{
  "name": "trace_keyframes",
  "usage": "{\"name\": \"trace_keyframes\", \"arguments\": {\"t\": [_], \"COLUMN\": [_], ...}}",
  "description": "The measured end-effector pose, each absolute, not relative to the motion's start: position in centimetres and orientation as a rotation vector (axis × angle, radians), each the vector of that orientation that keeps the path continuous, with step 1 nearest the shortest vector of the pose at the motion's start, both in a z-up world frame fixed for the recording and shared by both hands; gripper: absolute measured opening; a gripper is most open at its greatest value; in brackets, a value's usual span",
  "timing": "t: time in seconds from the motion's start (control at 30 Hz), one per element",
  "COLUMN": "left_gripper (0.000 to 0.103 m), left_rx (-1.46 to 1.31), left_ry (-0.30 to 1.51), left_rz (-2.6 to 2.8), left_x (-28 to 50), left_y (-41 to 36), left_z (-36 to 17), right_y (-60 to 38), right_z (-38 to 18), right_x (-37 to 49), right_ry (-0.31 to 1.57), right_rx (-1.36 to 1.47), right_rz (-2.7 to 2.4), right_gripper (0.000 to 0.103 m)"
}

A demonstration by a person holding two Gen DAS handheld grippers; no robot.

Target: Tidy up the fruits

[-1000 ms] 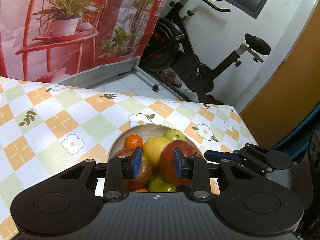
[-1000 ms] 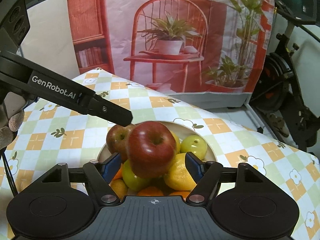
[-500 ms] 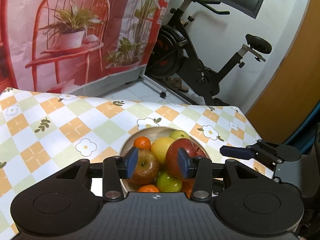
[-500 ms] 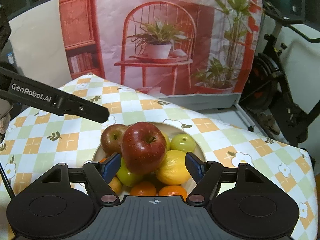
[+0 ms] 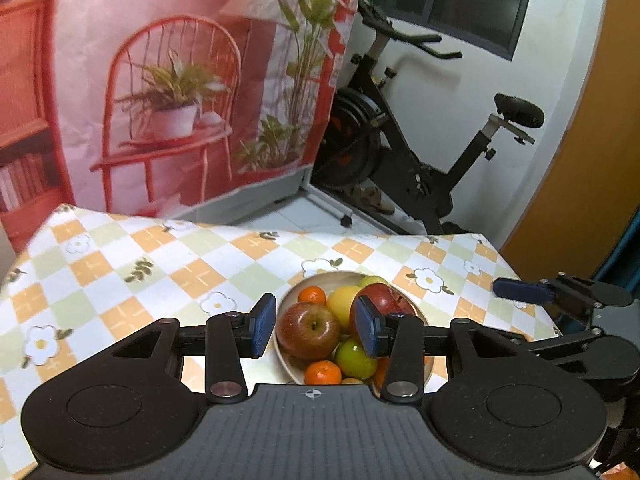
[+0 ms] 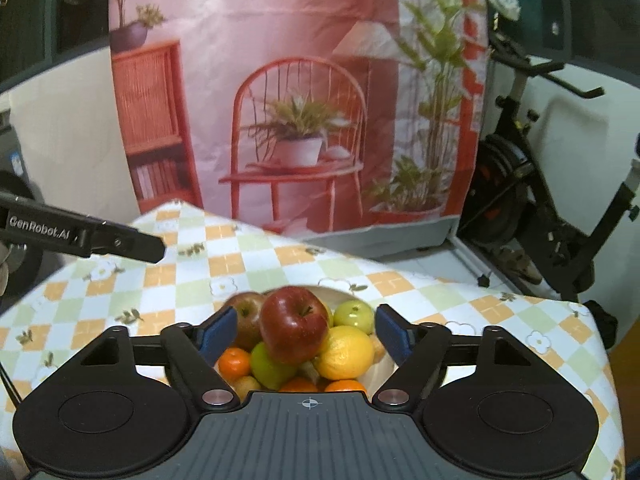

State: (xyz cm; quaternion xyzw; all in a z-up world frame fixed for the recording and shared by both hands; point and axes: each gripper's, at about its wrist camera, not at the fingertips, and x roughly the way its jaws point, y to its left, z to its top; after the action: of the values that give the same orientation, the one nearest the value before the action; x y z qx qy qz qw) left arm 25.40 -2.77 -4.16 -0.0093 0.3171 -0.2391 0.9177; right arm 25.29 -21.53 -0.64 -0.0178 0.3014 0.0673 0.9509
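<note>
We see a cream round bowl [image 5: 420,314] heaped with fruit, standing on the table under a checked orange, green and white flower-print cloth [image 5: 168,264], near that table's far edge and toward its right end.

The heap holds a large dark red apple [image 6: 294,326] on top, a smaller red-brown apple [image 5: 308,330], a yellow lemon [image 6: 346,352], green apples [image 6: 354,314] and small orange tangerines [image 5: 322,372].

Left gripper [image 5: 316,328]: jaws apart, nothing clamped, above the bowl. Right gripper [image 6: 308,334]: jaws opening, wide apart, clear of the dark red apple framed between them.

The cloth left of the bowl lies bare to the left edge. Past the far edge we see tiled floor, a black exercise bike [image 5: 404,148] and a red printed backdrop [image 6: 296,92].
</note>
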Motion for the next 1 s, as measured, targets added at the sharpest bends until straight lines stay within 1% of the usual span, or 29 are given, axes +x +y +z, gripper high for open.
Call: {"name": "trace_keyframes", "arguments": {"t": [0.03,0.1,0.13,0.17,0.2,0.27,0.33,0.4,0.6,1.0], "left_gripper": [0.050,0.065,0.070,0.078,0.085,0.092,0.093,0.103,0.103,0.103], "left_rx": [-0.017,-0.022,-0.025,-0.028,-0.028,-0.020,-0.002,0.013,0.003,-0.007], "left_ry": [0.637,0.609,0.598,0.584,0.573,0.549,0.520,0.498,0.417,0.348], "left_rz": [-0.484,-0.471,-0.469,-0.472,-0.472,-0.459,-0.437,-0.405,-0.371,-0.341], "left_x": [24.7,23.4,22.8,22.0,21.4,20.0,18.6,17.1,13.1,7.7], "left_y": [-2.5,-1.9,-1.7,-1.4,-1.2,-0.9,-0.7,-0.5,0.4,1.5], "left_z": [-3.8,-3.0,-2.6,-2.2,-1.9,-1.2,-0.6,0.1,2.2,4.9], "right_y": [-21.5,-21.5,-21.5,-21.5,-21.4,-21.1,-20.9,-20.9,-20.8,-19.1], "right_z": [-0.2,0.7,1.1,1.6,2.2,3.1,3.9,4.7,6.4,9.3], "right_x": [24.6,23.3,22.7,22.0,21.2,19.8,18.3,16.9,13.5,7.1], "right_ry": [0.601,0.579,0.568,0.555,0.539,0.513,0.487,0.473,0.469,0.400], "right_rx": [-0.030,-0.011,0.000,0.011,0.018,0.012,0.010,0.030,0.097,0.131], "right_rz": [0.128,0.115,0.110,0.105,0.100,0.086,0.077,0.073,0.047,0.029], "right_gripper": [0.079,0.086,0.088,0.091,0.096,0.101,0.102,0.102,0.103,0.103]}}
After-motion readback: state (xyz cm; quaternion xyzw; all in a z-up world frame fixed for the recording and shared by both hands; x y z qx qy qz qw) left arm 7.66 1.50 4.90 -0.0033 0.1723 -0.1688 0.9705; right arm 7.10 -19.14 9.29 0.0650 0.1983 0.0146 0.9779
